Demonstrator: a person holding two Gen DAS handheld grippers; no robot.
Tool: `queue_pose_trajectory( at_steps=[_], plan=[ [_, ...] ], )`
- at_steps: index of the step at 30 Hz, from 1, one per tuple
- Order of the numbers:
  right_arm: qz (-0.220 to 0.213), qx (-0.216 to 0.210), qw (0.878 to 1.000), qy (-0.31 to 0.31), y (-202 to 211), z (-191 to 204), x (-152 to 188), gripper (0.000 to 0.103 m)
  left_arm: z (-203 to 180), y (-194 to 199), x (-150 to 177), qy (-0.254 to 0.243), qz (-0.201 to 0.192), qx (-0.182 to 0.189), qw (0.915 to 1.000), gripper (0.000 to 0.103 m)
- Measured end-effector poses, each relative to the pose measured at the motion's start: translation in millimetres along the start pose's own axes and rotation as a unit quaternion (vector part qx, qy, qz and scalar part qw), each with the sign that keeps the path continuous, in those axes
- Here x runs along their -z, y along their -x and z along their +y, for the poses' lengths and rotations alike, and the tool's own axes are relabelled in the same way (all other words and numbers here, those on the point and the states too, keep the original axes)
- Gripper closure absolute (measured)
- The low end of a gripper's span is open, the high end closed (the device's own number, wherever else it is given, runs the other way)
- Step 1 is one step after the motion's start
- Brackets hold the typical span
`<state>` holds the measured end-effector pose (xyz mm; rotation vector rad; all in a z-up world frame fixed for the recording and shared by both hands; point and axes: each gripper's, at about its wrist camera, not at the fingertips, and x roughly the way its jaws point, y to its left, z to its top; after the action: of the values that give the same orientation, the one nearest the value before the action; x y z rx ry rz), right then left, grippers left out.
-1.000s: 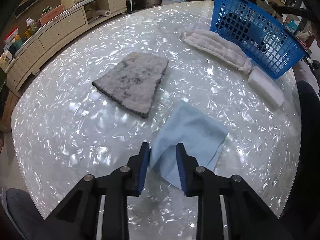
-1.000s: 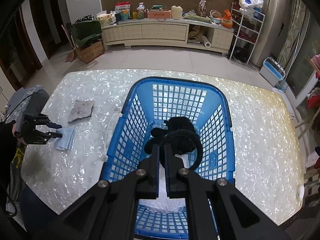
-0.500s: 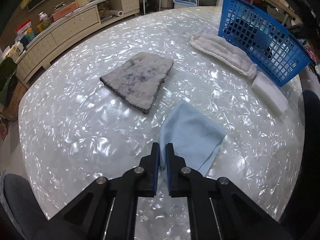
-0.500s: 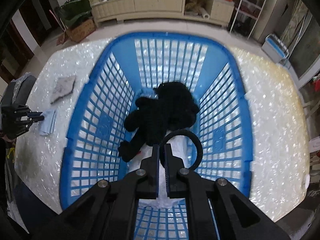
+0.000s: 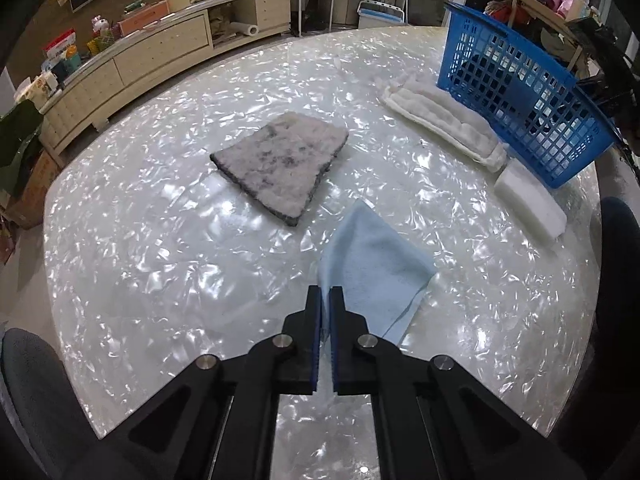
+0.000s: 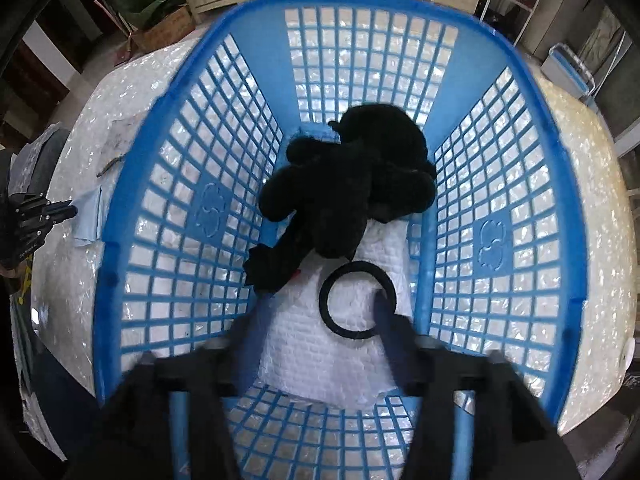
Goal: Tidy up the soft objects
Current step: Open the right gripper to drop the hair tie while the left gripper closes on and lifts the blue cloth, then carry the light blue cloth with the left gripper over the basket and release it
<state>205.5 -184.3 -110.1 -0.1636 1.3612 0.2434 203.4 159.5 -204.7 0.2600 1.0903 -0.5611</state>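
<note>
My left gripper (image 5: 325, 294) is shut on the near corner of a light blue cloth (image 5: 372, 264), whose corner is lifted while the rest lies on the table. Inside the blue basket (image 6: 132, 160), my right gripper (image 6: 320, 314) is blurred and its jaws are opening. A black ring band (image 6: 356, 300) lies loose on a white cloth (image 6: 316, 352) between the jaws, with the right finger (image 6: 384, 316) across its rim. A black plush toy (image 6: 352, 192) lies farther back in the basket.
On the pearly round table (image 5: 160, 240) lie a grey felt pad (image 5: 280, 164), a white fluffy cloth (image 5: 444, 124) and a white sponge block (image 5: 528, 208), both beside the blue basket (image 5: 520, 92). A low cabinet (image 5: 160, 52) stands beyond.
The left jaws closed on the blue cloth's corner and lifted it slightly. The right gripper sank into the basket with the black ring, then opened and let it go.
</note>
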Motion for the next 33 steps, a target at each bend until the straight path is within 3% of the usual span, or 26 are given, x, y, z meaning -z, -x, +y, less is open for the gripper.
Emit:
queue_pose_trajectory(
  at_steps=[1, 5, 7, 10, 12, 16, 22, 33],
  plan=[
    [-0.003, 0.004, 1.000, 0.001, 2, 3, 1, 0.033, -1, 2, 0, 0.000, -0.001, -0.003, 1.0000, 0.100],
    [-0.014, 0.005, 1.000, -0.002, 15, 6, 4, 0.030, -3, 12, 2, 0.004, -0.006, -0.004, 1.0000, 0.100],
    [-0.030, 0.006, 1.000, -0.004, 28, 7, 10, 0.020, -5, 20, 3, 0.005, -0.009, -0.012, 0.9999, 0.100],
    [-0.080, 0.030, 0.996, -0.016, 53, 11, 22, 0.004, -11, 32, 5, 0.008, -0.015, -0.018, 0.9997, 0.100],
    [-0.130, 0.043, 0.990, -0.021, 75, 14, 35, 0.000, -18, 37, 3, 0.007, -0.017, -0.021, 0.9996, 0.100],
    [-0.186, 0.068, 0.980, -0.035, 100, 11, 56, 0.000, -32, 55, 0, 0.002, -0.022, -0.027, 0.9994, 0.100],
    [-0.184, 0.077, 0.978, -0.056, 104, -1, 81, 0.000, -57, 85, -12, -0.007, -0.037, -0.040, 0.9985, 0.100],
    [-0.187, 0.032, 0.979, -0.079, 112, -10, 111, 0.000, -120, 127, -37, -0.037, -0.055, -0.052, 0.9964, 0.100]
  ],
)
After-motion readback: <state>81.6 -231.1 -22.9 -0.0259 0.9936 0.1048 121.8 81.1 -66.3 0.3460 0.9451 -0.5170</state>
